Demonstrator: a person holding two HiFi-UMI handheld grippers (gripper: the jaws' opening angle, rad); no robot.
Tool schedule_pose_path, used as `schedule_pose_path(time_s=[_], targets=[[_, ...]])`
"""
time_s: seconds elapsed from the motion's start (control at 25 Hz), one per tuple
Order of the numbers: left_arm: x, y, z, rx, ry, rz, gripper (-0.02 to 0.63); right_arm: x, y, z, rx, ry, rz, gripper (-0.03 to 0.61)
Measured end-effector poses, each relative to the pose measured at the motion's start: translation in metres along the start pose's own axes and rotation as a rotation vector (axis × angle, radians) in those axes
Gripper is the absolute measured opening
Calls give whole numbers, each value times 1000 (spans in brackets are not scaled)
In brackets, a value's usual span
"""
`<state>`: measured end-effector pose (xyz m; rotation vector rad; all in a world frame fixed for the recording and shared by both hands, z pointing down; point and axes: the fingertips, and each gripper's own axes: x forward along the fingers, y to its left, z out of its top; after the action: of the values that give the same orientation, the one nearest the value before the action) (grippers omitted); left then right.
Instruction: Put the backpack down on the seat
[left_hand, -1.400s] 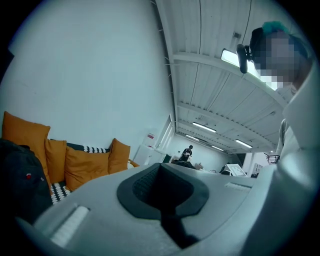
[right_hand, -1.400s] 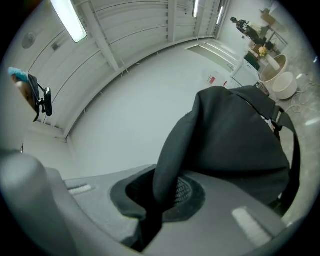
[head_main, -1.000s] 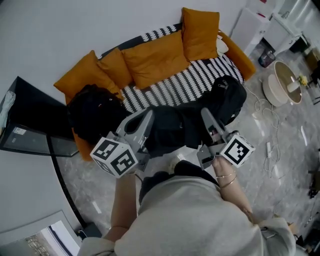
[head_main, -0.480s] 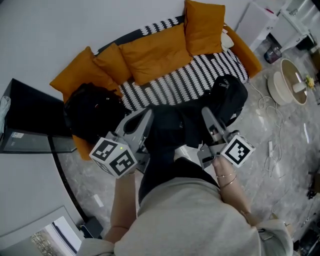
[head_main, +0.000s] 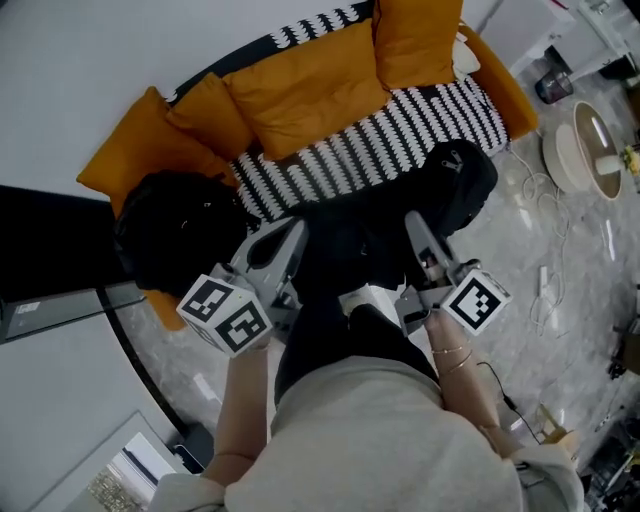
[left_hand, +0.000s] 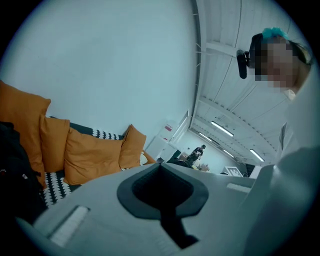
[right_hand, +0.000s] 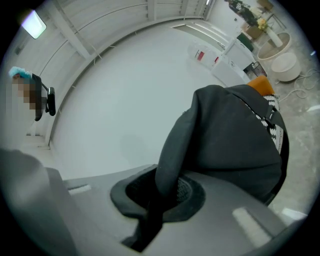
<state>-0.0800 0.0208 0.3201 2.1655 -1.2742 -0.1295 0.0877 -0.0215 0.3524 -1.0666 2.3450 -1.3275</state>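
The black backpack (head_main: 455, 185) hangs in front of me over the sofa's front edge, its dark strap (right_hand: 172, 150) pinched in my right gripper (head_main: 415, 228), which is shut on it. In the right gripper view the backpack's body (right_hand: 235, 145) bulges just beyond the jaws. My left gripper (head_main: 290, 238) sits beside the bag's dark fabric; its own view shows the jaws (left_hand: 162, 192) shut with nothing visible between them. The seat (head_main: 390, 145) is black-and-white patterned, with orange cushions (head_main: 310, 85) along its back.
A second black bag (head_main: 170, 235) lies on the sofa's left end, also visible in the left gripper view (left_hand: 12, 170). A black panel (head_main: 45, 250) stands at the left. On the marble floor at the right are a white round appliance (head_main: 590, 150) and loose cables (head_main: 545, 290).
The sofa has slid up and left in the head view while both grippers and the hanging backpack keep their place in front of my body. Neither gripper's jaws changed.
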Motion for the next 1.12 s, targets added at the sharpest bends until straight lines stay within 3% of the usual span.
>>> schedule_pose_path(time_s=[0.48,0.72,1.12], targets=[[71,112,18,-104,112,-1,6,129,-73,8,61,46,-134,25],[91,152,0,-199,167,12,6,173,-110,-8,89,88,-171,25],[120,227,-39,-289,214,51,6,237,-170,-46,132,191,-236,25]])
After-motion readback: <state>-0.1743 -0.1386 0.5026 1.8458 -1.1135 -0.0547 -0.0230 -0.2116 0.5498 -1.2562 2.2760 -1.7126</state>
